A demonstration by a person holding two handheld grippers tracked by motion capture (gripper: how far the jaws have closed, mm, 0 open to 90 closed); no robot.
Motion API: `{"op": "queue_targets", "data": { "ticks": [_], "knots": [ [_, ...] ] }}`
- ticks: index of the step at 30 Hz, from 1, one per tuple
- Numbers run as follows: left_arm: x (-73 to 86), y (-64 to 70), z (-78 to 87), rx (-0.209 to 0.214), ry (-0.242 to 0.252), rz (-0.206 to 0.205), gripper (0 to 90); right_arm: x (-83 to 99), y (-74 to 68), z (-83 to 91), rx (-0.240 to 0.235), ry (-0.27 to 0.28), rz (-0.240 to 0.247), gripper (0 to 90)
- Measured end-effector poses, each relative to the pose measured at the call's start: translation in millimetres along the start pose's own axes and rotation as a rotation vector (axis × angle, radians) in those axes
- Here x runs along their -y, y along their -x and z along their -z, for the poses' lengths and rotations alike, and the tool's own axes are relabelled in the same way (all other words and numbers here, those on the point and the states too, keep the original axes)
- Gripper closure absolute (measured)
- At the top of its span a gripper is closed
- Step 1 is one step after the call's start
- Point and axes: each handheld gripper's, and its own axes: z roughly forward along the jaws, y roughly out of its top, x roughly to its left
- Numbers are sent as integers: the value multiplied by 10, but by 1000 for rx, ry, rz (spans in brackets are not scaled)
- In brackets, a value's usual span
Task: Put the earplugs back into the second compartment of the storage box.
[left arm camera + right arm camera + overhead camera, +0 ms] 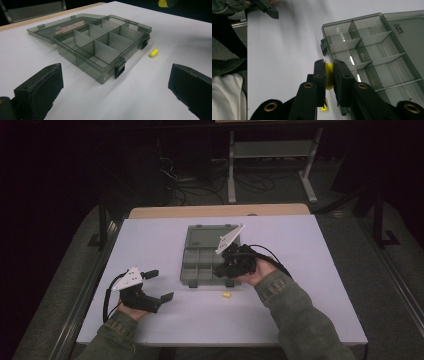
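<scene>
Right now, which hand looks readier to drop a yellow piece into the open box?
Right: the right gripper already clamps a yellow piece beside the organizer box. The left gripper is open, holding nothing.

Organizer box [207,256] — mid-table [310,270], lid flat behind it. Loose earplug [226,295] just before its front right corner; left gripper [157,285] well left, right gripper [329,73] over its right edge — earplug [329,78] between jaws.

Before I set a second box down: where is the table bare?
Bare: the table right of the organizer box, and the left strip beyond the left gripper. Crowded: the box's near edge, with the right gripper clamping a yellow piece and another yellow piece.
</scene>
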Motion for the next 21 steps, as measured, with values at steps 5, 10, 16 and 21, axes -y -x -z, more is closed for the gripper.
{"op": "queue_targets", "data": {
  "ticks": [5,10,16,21],
  "knots": [
    [0,1,0,-1,0,-2,0,-96,75,19,8,-10,6,792],
    [0,-2,0,1,-2,-2,0,-170,172,15,12,-16,-2,792],
    [2,1,0,3,0,2,0,-276,308,-26,18,-25,1,791],
    [3,-1,0,6,-1,2,0,-367,401,-72,12,-32,0,792]
  ]
}}
